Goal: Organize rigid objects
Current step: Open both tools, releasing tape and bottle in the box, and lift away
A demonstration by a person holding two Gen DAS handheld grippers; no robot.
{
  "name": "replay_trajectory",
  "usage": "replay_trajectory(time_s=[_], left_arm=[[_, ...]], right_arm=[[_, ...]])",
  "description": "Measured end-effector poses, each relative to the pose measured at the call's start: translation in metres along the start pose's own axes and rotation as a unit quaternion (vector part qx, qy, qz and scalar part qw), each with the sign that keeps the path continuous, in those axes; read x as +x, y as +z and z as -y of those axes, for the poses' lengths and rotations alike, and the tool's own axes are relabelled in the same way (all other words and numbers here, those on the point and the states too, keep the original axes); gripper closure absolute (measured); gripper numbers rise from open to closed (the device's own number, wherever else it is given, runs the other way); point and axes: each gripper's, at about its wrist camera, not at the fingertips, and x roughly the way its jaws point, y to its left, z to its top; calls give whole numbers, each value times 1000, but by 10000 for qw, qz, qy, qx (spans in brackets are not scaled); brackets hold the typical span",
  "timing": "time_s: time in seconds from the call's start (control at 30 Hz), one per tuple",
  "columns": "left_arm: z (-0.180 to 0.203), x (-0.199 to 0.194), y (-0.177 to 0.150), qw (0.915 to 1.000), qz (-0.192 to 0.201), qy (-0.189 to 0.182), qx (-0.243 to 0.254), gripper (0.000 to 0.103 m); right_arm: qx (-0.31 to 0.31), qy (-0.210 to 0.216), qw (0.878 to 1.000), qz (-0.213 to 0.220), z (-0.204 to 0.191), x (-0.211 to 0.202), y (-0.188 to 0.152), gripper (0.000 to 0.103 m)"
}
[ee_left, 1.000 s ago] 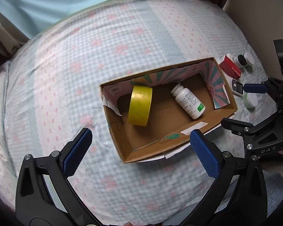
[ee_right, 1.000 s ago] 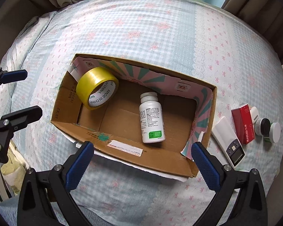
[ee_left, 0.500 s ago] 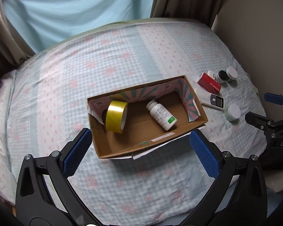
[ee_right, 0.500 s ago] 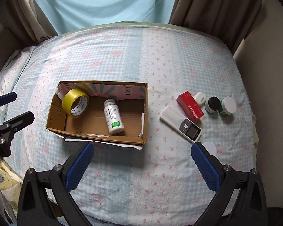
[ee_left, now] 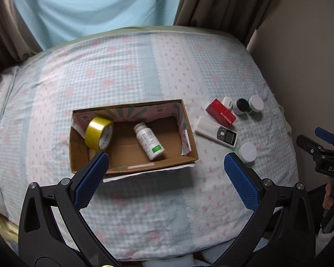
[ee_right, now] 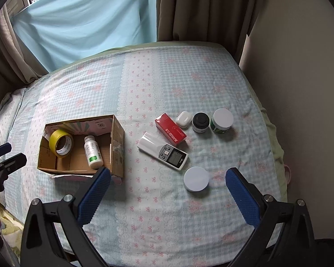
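Rigid objects split in two groups on the bed (ee_right: 144, 200): cardboard box (ee_right: 117, 133) at left holds a yellow tape roll (ee_right: 61, 143) leaning on the left wall and a white pill bottle (ee_right: 92, 151) lying flat. Rest sit loose to the right of the box: remote (ee_right: 162, 153), red carton (ee_right: 170, 131) touching the remote's far side, earbud case (ee_right: 184, 120), black-lid jar (ee_right: 200, 122), green jar with white lid (ee_right: 221, 120), and a white-lid jar (ee_right: 196, 179) nearest the camera.

Left hand-held gripper (ee_left: 167, 173) has jaws wide apart, empty, hovering above the box's near edge. Right hand-held gripper (ee_right: 168, 191) also spread wide, empty, above the bedding, white-lid jar just inside its right finger.

Likely risks:
- Soft, uneven bedding: pressing down on a jar could tip it or sink it, so the fingers close above the widest part and slip off the smooth lid.
- Remote and red carton touch; grabbing one may drag or nudge the other.
- Three small items in the far row sit close together; wide jaws could knock a neighbour over.
- Box is light with a loose flap; dropping items at its wall could shift it or topple the leaning tape roll.
- Pill bottle could roll if bumped.
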Motion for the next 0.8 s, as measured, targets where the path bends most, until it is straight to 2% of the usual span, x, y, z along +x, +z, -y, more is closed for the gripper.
replay_trajectory(time_s=[0.17,0.37,0.6,0.8], left_arm=[[48,-1,10,9993,230,292,101,0],[88,17,28,9990,223,248,-281,0],[126,73,47,9951,-31,409,-900,0],[151,141,57,9901,-582,349,-1228,0]], right_arm=[[-231,17,9997,118,40,0,12,0],[-356,-29,9992,180,86,19,35,0],[-688,-168,9966,417,125,83,47,0],[-607,-22,9975,352,148,141,45,0]])
